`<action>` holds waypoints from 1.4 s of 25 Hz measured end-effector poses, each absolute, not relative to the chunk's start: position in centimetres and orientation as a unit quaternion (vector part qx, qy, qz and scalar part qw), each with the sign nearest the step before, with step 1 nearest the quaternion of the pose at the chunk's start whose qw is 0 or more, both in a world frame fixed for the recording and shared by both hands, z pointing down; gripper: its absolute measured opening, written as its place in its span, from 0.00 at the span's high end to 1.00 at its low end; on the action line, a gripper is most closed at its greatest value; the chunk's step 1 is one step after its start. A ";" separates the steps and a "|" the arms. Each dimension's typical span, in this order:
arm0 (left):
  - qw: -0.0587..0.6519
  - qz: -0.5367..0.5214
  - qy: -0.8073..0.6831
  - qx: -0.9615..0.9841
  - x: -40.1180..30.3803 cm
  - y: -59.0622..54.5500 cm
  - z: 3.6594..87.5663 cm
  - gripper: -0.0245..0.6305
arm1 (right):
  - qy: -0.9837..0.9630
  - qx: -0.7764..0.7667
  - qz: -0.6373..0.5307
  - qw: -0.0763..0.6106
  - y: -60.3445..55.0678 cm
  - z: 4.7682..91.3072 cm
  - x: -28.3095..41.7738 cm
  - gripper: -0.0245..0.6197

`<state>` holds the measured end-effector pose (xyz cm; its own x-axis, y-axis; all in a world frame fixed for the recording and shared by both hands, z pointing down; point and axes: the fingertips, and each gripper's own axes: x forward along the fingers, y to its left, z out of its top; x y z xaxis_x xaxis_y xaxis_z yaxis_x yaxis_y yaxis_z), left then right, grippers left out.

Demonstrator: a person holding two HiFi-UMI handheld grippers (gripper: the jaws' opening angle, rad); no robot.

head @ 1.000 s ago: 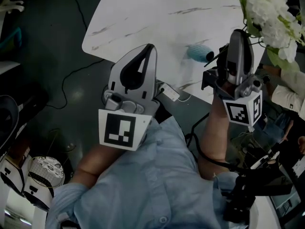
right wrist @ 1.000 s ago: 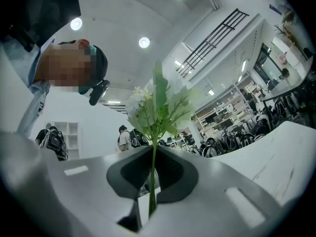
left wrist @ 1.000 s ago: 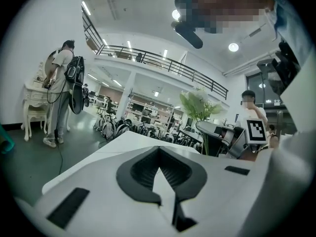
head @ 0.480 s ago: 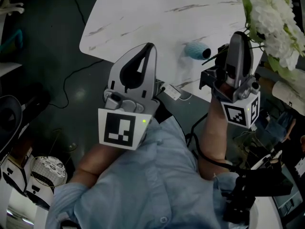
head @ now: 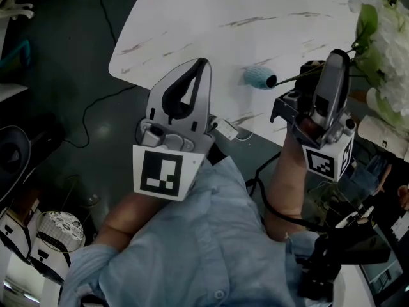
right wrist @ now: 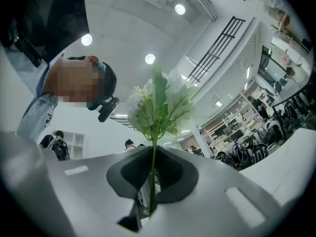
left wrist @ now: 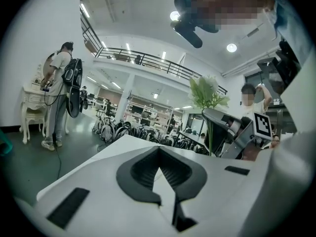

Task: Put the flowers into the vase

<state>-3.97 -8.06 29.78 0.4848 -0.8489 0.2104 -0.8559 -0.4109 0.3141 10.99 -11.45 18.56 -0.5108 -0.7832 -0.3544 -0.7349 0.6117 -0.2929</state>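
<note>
A white marble-patterned table [head: 211,18] fills the top of the head view, set over a dark floor [head: 57,75]. Below it is the person's light blue shirt [head: 204,248], with both forearms reaching forward.

The left gripper [head: 202,66] hangs over the near edge of the table. In the left gripper view its jaws are pressed together, with nothing between them.

The right gripper [head: 339,57] is at the right side, beyond the table's edge. Its jaws are clamped on the thin green stem [head: 297,77] of the flowers [head: 390,37]. The right gripper view shows the stem running up between the dark pads [right wrist: 170,177]. Above them it spreads into leaves and pale blooms.

In the head view the white blooms and green leaves stand at the upper right, past the right gripper's tip.

The small teal vase [head: 257,77] sits on the table between the two grippers, with its dark mouth turned toward the right gripper. The stem's free end reaches that mouth, but I cannot tell whether it is inside.
</note>
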 end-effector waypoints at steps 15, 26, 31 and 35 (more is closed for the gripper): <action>0.205 0.047 -0.492 0.844 -2.0 -8.9 31.6 0.96 | 0.857 -0.456 -0.074 0.227 -11.6 23.1 13.5 0.95; 0.203 0.051 -0.470 0.857 0.1 -9.8 30.7 0.96 | 0.860 -0.470 -0.080 0.184 -11.1 25.8 13.9 0.94; 0.202 0.052 -0.466 0.860 0.3 -10.0 31.2 0.96 | 0.867 -0.466 -0.072 0.160 -10.6 26.5 13.2 0.90; 0.200 0.050 -0.461 0.863 0.7 -10.0 31.0 0.96 | 0.870 -0.466 -0.072 0.145 -10.4 27.0 13.1 0.82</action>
<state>0.72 -9.96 31.03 0.5696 -0.7762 0.2704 -0.8161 -0.4949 0.2985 13.09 -10.44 27.03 -0.5244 -0.8312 -0.1848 -0.7894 0.5560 -0.2604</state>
